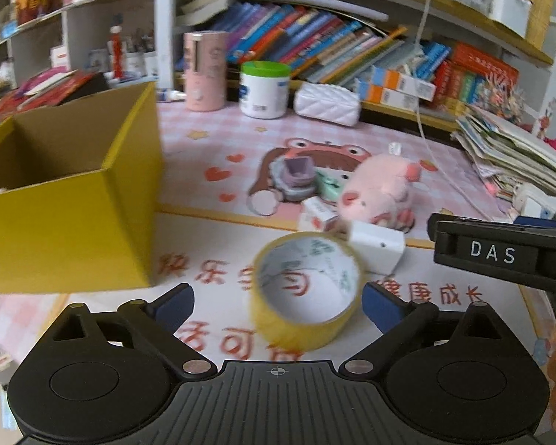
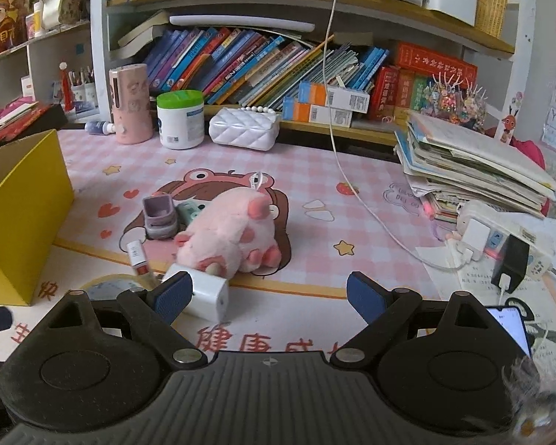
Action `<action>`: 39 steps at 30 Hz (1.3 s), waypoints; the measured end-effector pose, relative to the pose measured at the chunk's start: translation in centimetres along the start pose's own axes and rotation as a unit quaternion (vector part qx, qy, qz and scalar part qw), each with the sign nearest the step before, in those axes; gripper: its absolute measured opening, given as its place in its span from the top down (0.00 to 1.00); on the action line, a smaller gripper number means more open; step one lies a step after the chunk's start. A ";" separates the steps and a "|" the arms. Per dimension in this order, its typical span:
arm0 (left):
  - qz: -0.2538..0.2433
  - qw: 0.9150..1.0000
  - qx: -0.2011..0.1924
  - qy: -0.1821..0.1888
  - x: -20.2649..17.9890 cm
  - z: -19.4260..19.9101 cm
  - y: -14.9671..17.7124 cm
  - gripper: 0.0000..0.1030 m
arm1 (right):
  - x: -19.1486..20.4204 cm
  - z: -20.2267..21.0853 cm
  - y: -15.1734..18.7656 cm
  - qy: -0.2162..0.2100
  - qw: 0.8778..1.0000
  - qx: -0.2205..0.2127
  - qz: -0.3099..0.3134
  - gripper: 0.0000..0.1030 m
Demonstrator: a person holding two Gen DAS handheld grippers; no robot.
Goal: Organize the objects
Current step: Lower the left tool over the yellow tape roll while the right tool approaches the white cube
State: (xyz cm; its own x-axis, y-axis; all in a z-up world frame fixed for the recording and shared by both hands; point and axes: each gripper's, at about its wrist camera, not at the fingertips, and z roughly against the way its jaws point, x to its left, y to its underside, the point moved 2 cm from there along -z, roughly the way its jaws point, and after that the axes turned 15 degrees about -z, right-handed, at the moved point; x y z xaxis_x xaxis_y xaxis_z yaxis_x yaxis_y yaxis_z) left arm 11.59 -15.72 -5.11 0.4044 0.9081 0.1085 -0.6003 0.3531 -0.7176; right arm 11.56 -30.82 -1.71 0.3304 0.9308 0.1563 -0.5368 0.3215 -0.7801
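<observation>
left wrist view: the left tongs (image 1: pixel 280 306) stand spread wide around a yellow tape roll (image 1: pixel 307 291) lying on the table (image 1: pixel 218 148), pads apart from it; right tongs (image 2: pixel 268 298) gape empty near a white charger (image 2: pixel 209 296).

The tape roll (image 1: pixel 307 291) lies on the desk mat (image 1: pixel 211 141), between the spread fingers of the left gripper (image 1: pixel 278 306), not touching them. Left of it stands the cardboard box (image 1: pixel 66 200). Just behind the roll, to the right, lies the charger block (image 1: pixel 376 246), and behind that the plush pig (image 1: pixel 380 191). Left of the pig sit a small holder (image 1: pixel 296 178) and a little carton (image 1: pixel 318 213). At the back of the mat stand a jar (image 1: pixel 265 89) and a quilted bag (image 1: pixel 328 102), before the bookshelf (image 1: pixel 315 37). The right gripper (image 2: pixel 268 294) hangs over the mat before the pig.
</observation>
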 end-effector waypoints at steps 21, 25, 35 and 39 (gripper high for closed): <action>0.012 0.998 0.059 0.016 -0.5 -4.9 -0.5 0.16 | -1.0 -4.2 -0.7 -0.049 0.996 0.070 -0.008 0.15; 0.026 0.998 0.055 -0.002 0.7 -3.8 -0.1 0.16 | -0.1 -5.0 -0.4 -0.059 0.994 0.088 -0.005 0.16; 0.056 0.996 0.062 -0.039 3.7 -1.5 1.5 0.16 | 3.1 -7.8 0.8 -0.070 0.989 0.132 0.002 0.22; 0.058 0.995 0.060 -0.047 4.2 -0.7 1.9 0.16 | 3.6 -9.0 1.1 -0.062 0.988 0.138 0.009 0.35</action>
State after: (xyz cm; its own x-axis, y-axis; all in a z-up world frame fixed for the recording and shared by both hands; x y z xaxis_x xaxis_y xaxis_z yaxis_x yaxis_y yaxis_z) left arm 12.65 -11.42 -6.48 0.2640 0.9596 0.0973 -0.7199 0.2632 -0.6423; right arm 19.19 -28.67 -7.45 0.2305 0.9452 0.2313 -0.7383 0.3247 -0.5912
